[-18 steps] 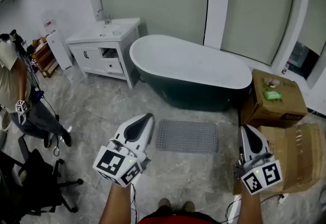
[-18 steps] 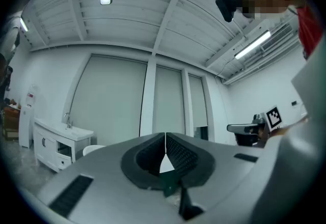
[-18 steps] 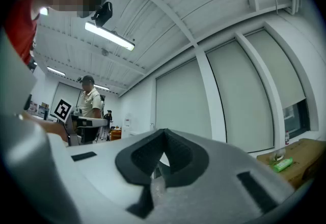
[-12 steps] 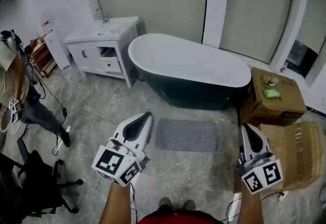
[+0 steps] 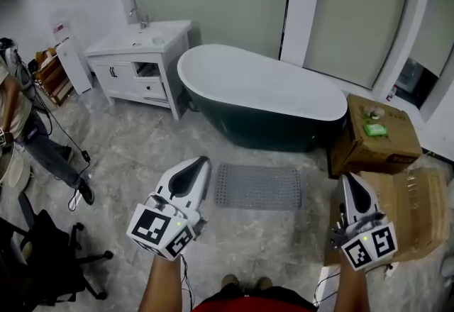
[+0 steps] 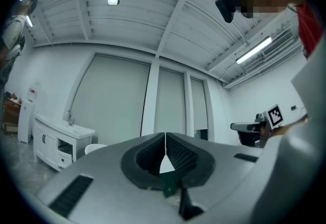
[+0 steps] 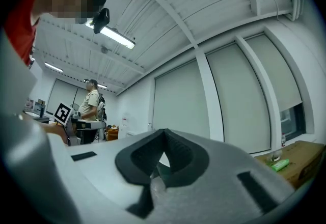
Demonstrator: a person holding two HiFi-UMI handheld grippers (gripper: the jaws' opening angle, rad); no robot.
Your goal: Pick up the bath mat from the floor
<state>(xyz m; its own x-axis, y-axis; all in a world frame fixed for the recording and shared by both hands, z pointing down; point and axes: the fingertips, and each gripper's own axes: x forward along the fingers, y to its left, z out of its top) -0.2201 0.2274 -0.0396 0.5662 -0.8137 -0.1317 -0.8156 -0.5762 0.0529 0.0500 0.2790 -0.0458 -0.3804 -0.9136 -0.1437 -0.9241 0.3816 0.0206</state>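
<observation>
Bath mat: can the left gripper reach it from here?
Probably yes: the bath mat lies flat on the floor by the tub, nothing between it and the left gripper, which is shut and must lower and open.

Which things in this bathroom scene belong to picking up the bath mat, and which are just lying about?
For the job:
- bath mat, flat on the floor
- left gripper and right gripper, both shut and empty

Just about:
- bathtub
- vanity cabinet
- cardboard box
- black chair

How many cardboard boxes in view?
2: a closed box by the bathtub's right end; an open box nearer, beside the right gripper. Others may be out of frame.
</observation>
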